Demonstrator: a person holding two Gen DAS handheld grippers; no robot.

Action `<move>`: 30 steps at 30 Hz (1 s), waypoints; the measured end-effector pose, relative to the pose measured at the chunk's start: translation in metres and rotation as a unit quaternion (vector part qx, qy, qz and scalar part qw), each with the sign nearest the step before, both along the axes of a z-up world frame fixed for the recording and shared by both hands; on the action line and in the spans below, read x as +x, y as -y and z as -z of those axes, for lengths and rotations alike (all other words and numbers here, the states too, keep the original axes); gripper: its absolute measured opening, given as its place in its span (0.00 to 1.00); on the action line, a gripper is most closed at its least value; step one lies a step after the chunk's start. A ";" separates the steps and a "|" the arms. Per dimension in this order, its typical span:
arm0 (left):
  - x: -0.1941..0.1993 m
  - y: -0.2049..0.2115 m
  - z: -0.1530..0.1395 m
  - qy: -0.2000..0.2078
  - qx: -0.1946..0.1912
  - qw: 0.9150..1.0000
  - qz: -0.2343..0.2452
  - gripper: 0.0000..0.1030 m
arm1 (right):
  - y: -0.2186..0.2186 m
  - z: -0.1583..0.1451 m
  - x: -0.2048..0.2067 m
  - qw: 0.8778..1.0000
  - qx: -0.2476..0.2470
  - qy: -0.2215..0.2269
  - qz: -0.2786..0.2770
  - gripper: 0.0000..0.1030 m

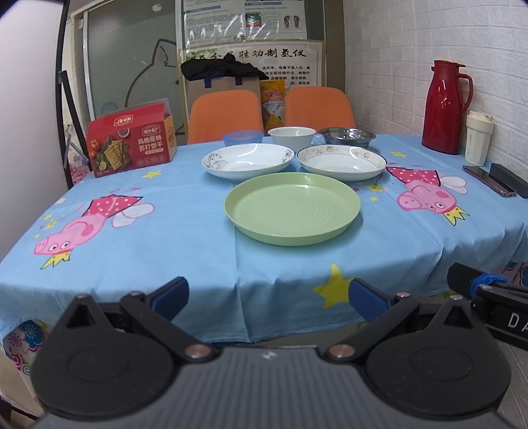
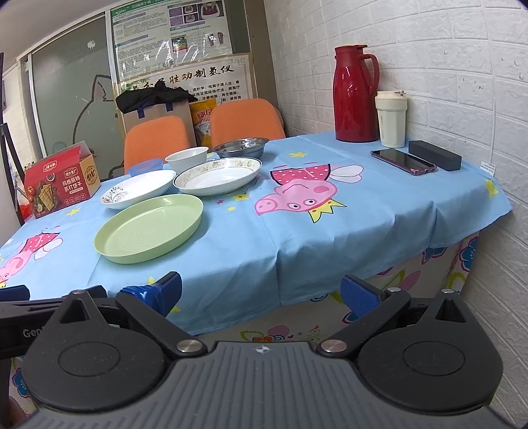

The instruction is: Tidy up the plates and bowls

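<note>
1. A white brick-patterned wall (image 2: 429,66) is running along the right side.
2. Two orange chairs (image 1: 226,114) are standing behind the table (image 1: 165,231), which is wearing a blue cartoon-pig cloth.
3. Posters (image 1: 244,19) are hanging beside a frosted glass panel (image 1: 132,66).

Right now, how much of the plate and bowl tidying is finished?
Nothing looks done yet. The green plate, two white plates, blue bowl, white bowl and metal bowl all lie separately on the tablecloth, none stacked. Nothing is in hand: the left hand-held gripper and right hand-held gripper are open, short of the table edge. All gathering and stacking is left.
</note>
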State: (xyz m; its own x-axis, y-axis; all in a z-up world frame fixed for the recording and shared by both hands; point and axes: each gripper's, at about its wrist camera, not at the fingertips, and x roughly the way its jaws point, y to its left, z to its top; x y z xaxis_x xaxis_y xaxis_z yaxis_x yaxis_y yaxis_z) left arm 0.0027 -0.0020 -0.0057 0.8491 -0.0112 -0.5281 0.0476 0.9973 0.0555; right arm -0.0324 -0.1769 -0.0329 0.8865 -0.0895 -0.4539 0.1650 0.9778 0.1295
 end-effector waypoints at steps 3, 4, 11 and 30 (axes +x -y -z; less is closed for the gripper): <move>0.000 0.000 0.000 0.001 0.002 1.000 0.000 1.00 | 0.000 0.000 0.000 1.000 0.000 0.000 0.000 0.88; 0.000 0.000 0.000 0.000 0.002 1.000 0.000 1.00 | 0.000 0.000 0.000 1.000 0.000 0.000 0.000 0.88; 0.000 -0.002 -0.001 -0.001 0.002 1.000 0.001 1.00 | 0.000 0.001 0.000 1.000 0.001 -0.001 -0.001 0.88; 0.002 -0.003 0.001 -0.008 0.001 1.000 0.001 1.00 | -0.003 0.003 0.001 1.000 0.001 -0.005 -0.002 0.88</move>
State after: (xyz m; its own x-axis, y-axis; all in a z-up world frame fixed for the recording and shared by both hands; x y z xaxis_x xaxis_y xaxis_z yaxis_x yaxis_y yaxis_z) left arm 0.0046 0.0012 -0.0064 0.8407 -0.0123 -0.5414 0.0506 0.9972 0.0558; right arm -0.0314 -0.1740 -0.0363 0.8826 -0.0850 -0.4624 0.1620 0.9783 0.1294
